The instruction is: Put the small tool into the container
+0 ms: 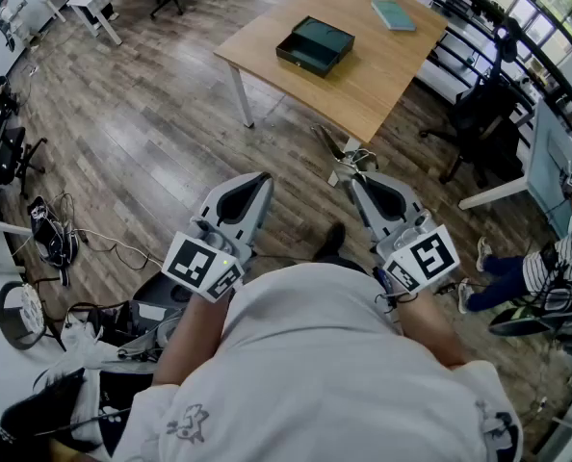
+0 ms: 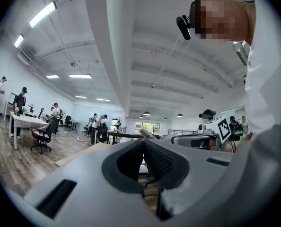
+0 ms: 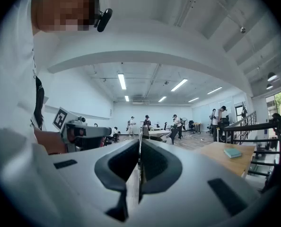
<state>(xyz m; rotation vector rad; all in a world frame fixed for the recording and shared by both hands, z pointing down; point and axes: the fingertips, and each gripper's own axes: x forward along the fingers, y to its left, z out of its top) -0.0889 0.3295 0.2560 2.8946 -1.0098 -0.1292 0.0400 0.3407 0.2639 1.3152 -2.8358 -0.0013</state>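
The container (image 1: 315, 44) is a dark green open box on a light wooden table (image 1: 363, 75) across the floor, well ahead of me. I hold both grippers close to my chest, far from it. My right gripper (image 1: 351, 177) (image 3: 140, 143) is shut on the small tool (image 1: 339, 147), a thin metal piece with handles that sticks out past the tips. In the right gripper view the small tool (image 3: 140, 135) shows only as a thin sliver between the pads. My left gripper (image 1: 263, 177) (image 2: 144, 145) is shut with nothing in it.
A teal book (image 1: 393, 14) (image 3: 232, 152) lies at the table's far corner. Office chairs (image 1: 483, 114) stand to the table's right, and cables and gear (image 1: 55, 239) lie on the wooden floor at left. A seated person (image 1: 546, 268) is at far right. A railing (image 3: 268, 126) runs behind the table.
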